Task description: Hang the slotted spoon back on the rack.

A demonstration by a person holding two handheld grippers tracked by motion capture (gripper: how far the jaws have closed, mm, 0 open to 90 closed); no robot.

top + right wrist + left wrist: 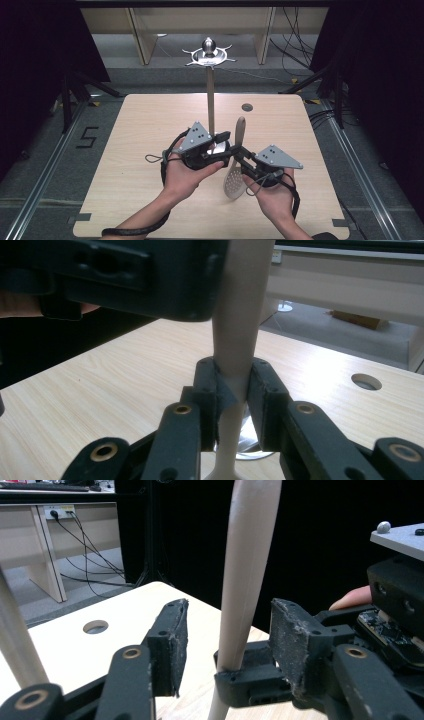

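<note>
Handover, by the look of it: a slotted spoon [235,172] is passing between two grippers above the worktop [130,150]. From the high view the right gripper [239,152] has the spoon by its pale handle, with the perforated bowl hanging down towards the person and the handle tip pointing away. The left gripper [225,142] sits just beside it, its jaws reaching across to the same handle, a little farther up than the right one's hold. Beyond both grippers stands a metal rack [210,55] with hooks on an upright pole.

In the left gripper view the handle [247,570] rises between that gripper's own jaws, which stand at a middling gap. I see daylight on the left of the handle, so the pads are not pressing yet. The right gripper [235,672] clamps the handle just below.

In the right gripper view its jaws are narrow and pinch the handle [240,340] squarely, with the left gripper's body [115,275] close above.

My guess is the next move calls for the left jaws to squeeze fully onto the handle before the right ones let go; releasing early would drop the spoon.
</note>
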